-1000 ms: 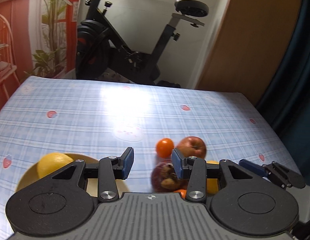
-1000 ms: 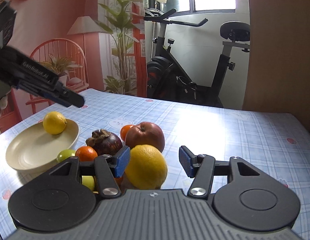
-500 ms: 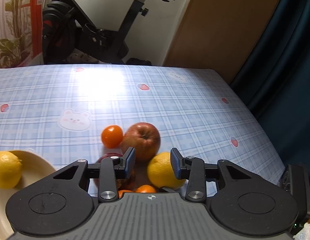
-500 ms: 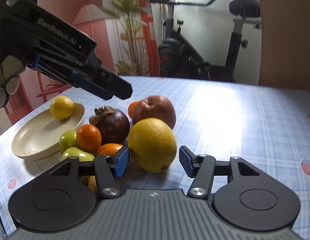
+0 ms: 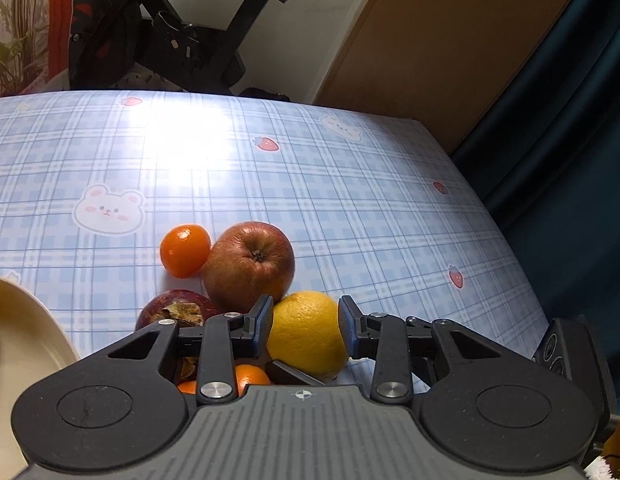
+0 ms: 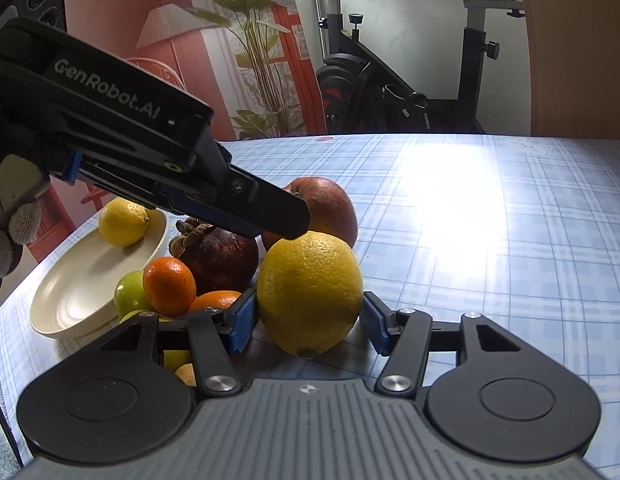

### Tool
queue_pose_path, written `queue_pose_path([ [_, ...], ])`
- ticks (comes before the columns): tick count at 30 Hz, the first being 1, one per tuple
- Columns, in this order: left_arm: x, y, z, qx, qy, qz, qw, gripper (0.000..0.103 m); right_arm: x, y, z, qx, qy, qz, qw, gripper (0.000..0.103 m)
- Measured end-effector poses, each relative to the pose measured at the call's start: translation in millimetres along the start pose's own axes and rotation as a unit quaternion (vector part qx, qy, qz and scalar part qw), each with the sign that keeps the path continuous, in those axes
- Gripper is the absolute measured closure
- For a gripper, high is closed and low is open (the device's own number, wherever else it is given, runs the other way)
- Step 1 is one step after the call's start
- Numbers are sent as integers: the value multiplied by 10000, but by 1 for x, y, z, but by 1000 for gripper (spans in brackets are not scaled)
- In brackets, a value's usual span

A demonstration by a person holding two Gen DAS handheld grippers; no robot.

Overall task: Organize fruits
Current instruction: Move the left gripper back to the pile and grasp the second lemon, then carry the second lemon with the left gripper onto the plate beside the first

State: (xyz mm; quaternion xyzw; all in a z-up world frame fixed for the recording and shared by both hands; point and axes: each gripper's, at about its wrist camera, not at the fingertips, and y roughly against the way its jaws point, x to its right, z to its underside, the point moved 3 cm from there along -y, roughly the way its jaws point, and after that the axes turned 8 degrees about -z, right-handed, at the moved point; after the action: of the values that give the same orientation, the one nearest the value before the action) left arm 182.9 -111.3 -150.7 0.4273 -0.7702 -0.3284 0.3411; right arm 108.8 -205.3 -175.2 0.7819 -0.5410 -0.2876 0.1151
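Observation:
A large yellow lemon [image 5: 306, 332] lies on the table beside a red apple [image 5: 248, 266], a dark mangosteen [image 5: 176, 312] and small oranges [image 5: 185, 249]. My left gripper [image 5: 305, 322] is open, its pads on either side of the lemon from above. My right gripper [image 6: 308, 320] is open too, its blue pads close on both sides of the same lemon [image 6: 310, 296]. The left gripper's fingertips [image 6: 286, 216] show over the lemon's top in the right wrist view. A cream plate [image 6: 82, 296] holds a smaller lemon [image 6: 123, 222].
Green fruits [image 6: 128, 294] and more oranges [image 6: 168, 286] lie between the plate and the pile. The plate's rim [image 5: 38, 332] shows at the left wrist view's left. An exercise bike [image 6: 390, 80] stands beyond the table's far edge. A dark curtain [image 5: 570, 120] hangs right.
My left gripper has swung from over the plate to the right and come down over the large lemon. My right gripper has moved forward so its pads flank the lemon.

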Motion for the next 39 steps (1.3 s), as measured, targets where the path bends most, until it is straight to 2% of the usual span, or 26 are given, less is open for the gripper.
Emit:
queue_pose_path([
  [3,2,-4,-1,-66,36,93,9999,65,-2,1,1,5,35,47,10000,45],
  [10,2,-13,1,-133,37,-49,9999,65,-3,5,5,29,-82,110,9999,45],
  [21,-3,-13,3,-111,71,43,9999,63,-4,8,9,27,-54,141,9999,47],
  [34,7,-10,9,5,-367,41,9993,64,-5,12,10,133,-49,92,9999,48],
  [39,8,-4,8,45,-366,112,9993,64,-8,18,11,264,36,71,9996,48],
])
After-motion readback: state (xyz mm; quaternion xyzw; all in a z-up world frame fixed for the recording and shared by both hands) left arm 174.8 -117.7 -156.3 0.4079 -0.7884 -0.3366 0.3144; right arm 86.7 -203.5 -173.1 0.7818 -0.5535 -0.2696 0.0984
